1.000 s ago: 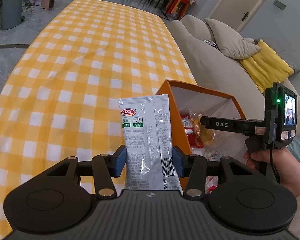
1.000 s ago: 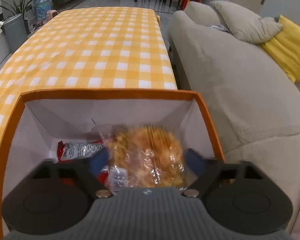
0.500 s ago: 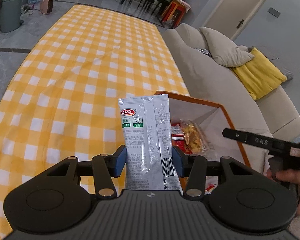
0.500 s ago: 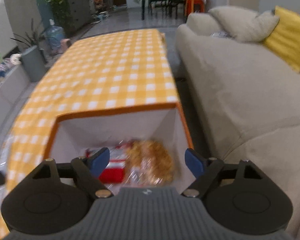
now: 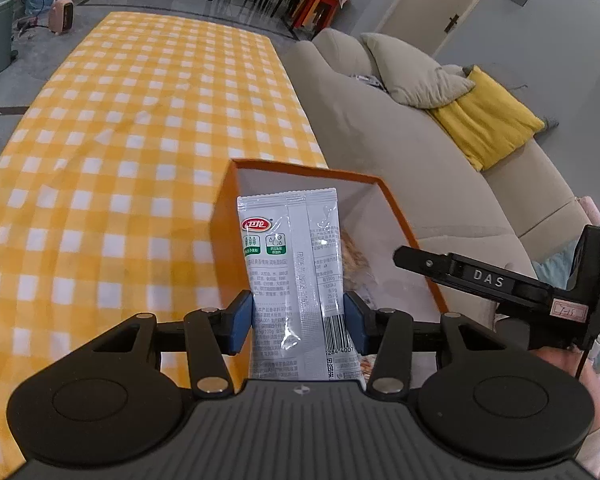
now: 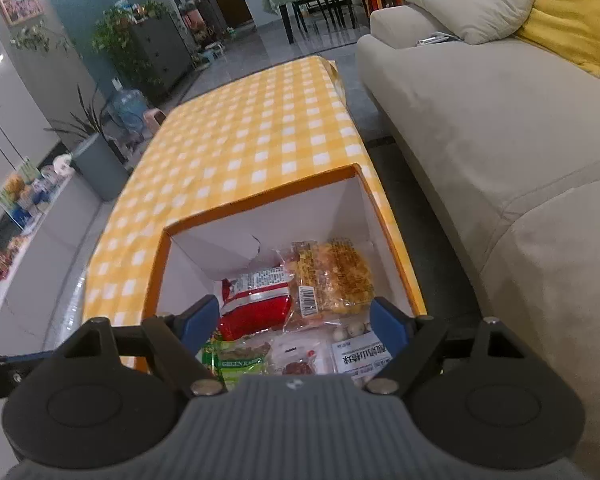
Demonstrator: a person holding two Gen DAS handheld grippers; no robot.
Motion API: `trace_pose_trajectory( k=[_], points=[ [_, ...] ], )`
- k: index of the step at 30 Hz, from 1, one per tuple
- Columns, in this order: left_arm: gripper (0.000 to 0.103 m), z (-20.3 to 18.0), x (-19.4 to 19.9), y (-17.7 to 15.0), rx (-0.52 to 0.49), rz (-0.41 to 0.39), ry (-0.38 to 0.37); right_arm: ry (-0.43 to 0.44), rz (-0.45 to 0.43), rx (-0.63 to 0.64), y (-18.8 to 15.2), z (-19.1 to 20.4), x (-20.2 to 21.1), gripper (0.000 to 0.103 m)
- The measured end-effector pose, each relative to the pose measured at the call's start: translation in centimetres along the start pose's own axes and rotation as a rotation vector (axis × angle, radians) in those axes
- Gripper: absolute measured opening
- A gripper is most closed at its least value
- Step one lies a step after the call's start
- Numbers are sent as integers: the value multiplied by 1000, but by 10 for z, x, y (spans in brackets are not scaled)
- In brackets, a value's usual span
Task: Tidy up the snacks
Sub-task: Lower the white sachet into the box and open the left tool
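Left gripper (image 5: pixel 299 316) clamped on grey snack packet (image 5: pixel 296 264), held above near-left corner of orange box (image 5: pixel 220 224). Right gripper (image 6: pixel 296 320) spread apart, empty, over box interior.

Risks: packet partly over left wall; release here likely catches rim, tips out onto checkered surface (image 5: pixel 120 140). Slick film, grip low on pack: may slide. Right gripper close beside; collision possible on descent.

Packet upright, long axis along gripper fingers, sealed top edge pointing away, logo facing camera.
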State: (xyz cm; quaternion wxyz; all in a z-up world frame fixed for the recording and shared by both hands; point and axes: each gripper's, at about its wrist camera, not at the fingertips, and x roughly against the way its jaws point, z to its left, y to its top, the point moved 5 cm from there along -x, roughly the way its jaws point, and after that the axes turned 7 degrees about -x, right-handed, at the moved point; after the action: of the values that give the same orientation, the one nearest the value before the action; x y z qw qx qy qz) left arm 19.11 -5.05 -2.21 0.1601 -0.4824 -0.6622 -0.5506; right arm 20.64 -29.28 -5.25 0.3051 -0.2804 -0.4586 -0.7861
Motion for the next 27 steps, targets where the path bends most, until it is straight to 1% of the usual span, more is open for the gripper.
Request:
trace_pose_trajectory(
  k=[2, 5, 9, 13, 14, 17, 19, 22, 25, 27],
  points=[
    [55, -11, -6, 1, 9, 19, 23, 16, -5, -24, -1, -6, 2, 81],
    [55, -29, -18, 2, -12, 35, 77, 36, 1, -42, -2, -15, 4, 81],
    [55, -42, -40, 6, 19, 63, 130, 25, 6, -15, -1, -21, 7, 81],
    [55, -51, -65, 7, -3, 87, 203, 64, 7, -5, 3, -29, 8, 81],
    [55, -52, -73, 6, -11, 100, 224, 67, 6, 0, 4, -32, 9, 81],
    [55, -53, -94, 3, -17, 139, 255, 71, 6, 17, 9, -39, 8, 81],
    [55, -51, -106, 4, -14, 136, 283, 78, 4, 17, 12, -43, 7, 81],
    [55, -49, -127, 7, -11, 173, 304, 104, 8, -19, 15, -51, 4, 81],
    [55, -45, -142, 8, -33, 195, 369, 116, 16, -34, 17, -56, 0, 81],
    [55, -45, -150, 8, -55, 206, 392, 120, 18, -39, 19, -59, -2, 81]
  ],
)
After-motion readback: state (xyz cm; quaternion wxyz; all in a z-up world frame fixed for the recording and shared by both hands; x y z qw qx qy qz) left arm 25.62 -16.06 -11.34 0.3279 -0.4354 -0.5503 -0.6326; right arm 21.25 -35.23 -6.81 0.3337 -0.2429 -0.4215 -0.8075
